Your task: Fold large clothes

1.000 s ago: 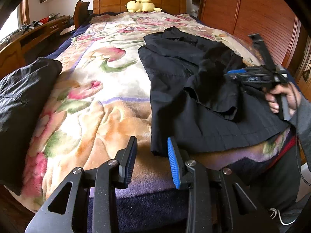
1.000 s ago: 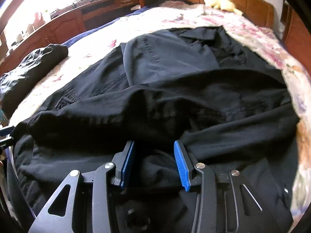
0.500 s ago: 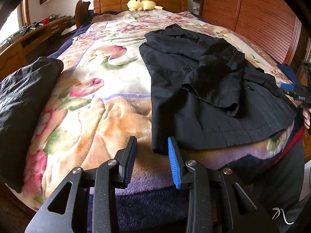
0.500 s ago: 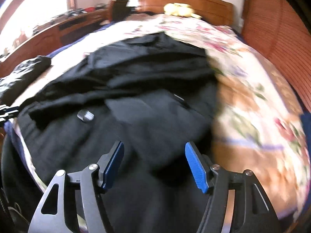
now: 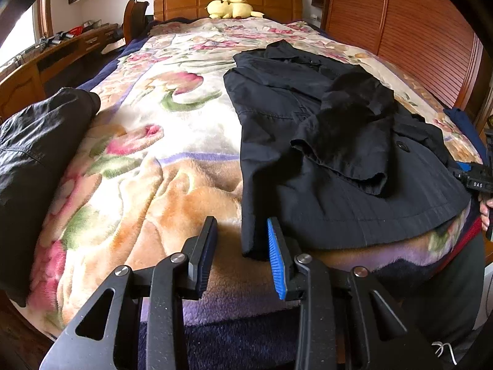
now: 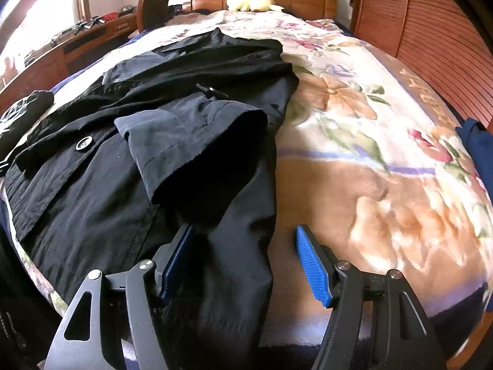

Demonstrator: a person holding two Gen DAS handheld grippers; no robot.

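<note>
A large black coat (image 5: 308, 154) lies spread on the flowered blanket (image 5: 154, 154), collar toward the headboard. One sleeve (image 5: 348, 129) is folded across its front. My left gripper (image 5: 241, 226) is open at the foot of the bed, and the coat's lower left corner lies just beyond its blue pad. In the right wrist view the coat (image 6: 123, 169) fills the left half, with the sleeve cuff (image 6: 200, 141) on top. My right gripper (image 6: 244, 232) is open wide over the coat's right edge; cloth lies between the jaws, unpressed. That gripper (image 5: 476, 178) also shows at the left wrist view's right rim.
Another dark garment (image 5: 34, 154) lies bunched at the bed's left edge. A yellow plush toy (image 5: 231, 7) rests by the wooden headboard. A wooden wardrobe (image 5: 416, 30) lines the right side, a desk (image 5: 61, 49) the left. Blue cloth (image 6: 477, 148) lies at the right edge.
My right gripper has swung from over the middle of the coat to its right edge, and its jaws have widened. The sleeve now lies across the coat front. The left gripper has stayed put.
</note>
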